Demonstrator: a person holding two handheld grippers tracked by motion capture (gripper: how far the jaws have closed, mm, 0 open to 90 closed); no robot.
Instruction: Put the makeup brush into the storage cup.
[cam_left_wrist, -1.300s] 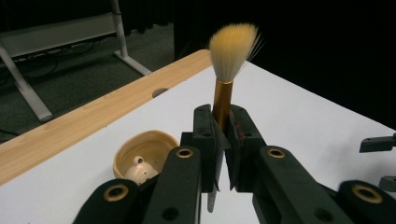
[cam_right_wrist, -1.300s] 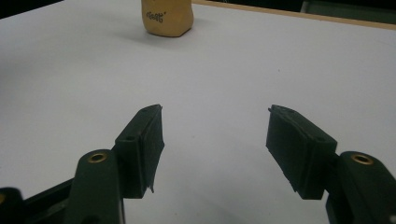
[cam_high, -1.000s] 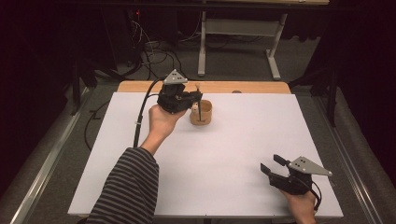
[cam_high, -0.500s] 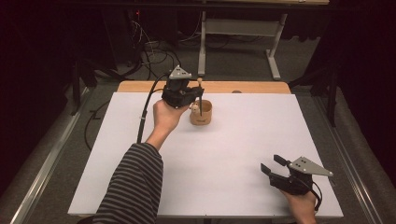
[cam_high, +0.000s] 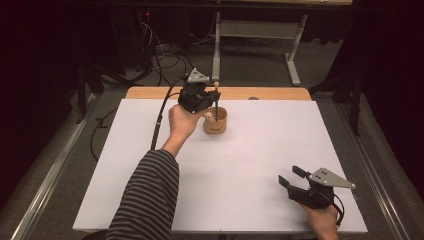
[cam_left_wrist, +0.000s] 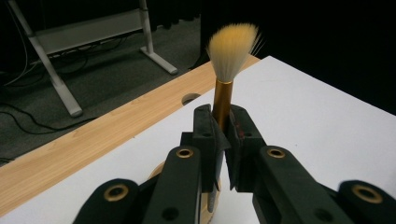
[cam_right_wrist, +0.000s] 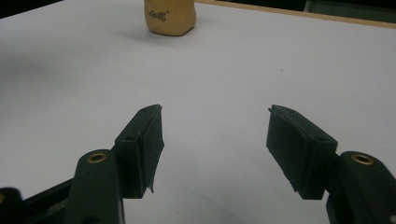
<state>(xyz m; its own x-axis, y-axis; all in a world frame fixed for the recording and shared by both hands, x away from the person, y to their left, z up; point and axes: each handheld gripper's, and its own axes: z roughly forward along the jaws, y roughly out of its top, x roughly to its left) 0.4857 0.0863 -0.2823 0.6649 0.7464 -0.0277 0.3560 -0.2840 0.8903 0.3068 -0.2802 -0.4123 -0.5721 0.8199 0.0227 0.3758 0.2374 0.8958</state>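
The left gripper (cam_high: 212, 100) has shifted right to above the wooden cup (cam_high: 215, 121), far centre on the white table (cam_high: 250, 165), clamped on a makeup brush (cam_left_wrist: 223, 100). Near right, the right gripper (cam_high: 291, 176) rests open and empty.

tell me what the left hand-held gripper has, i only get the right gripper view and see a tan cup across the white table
Observer: The left hand-held gripper is shut on a brush, gold handle between the pads.
Operator: which way is the brush pointing
Observer: Bristles away from the jaws, cream with yellow tips.
Operator: where is it relative to the cup
Observer: In the high view the left hand-held gripper is right above the cup, at the table's far edge.
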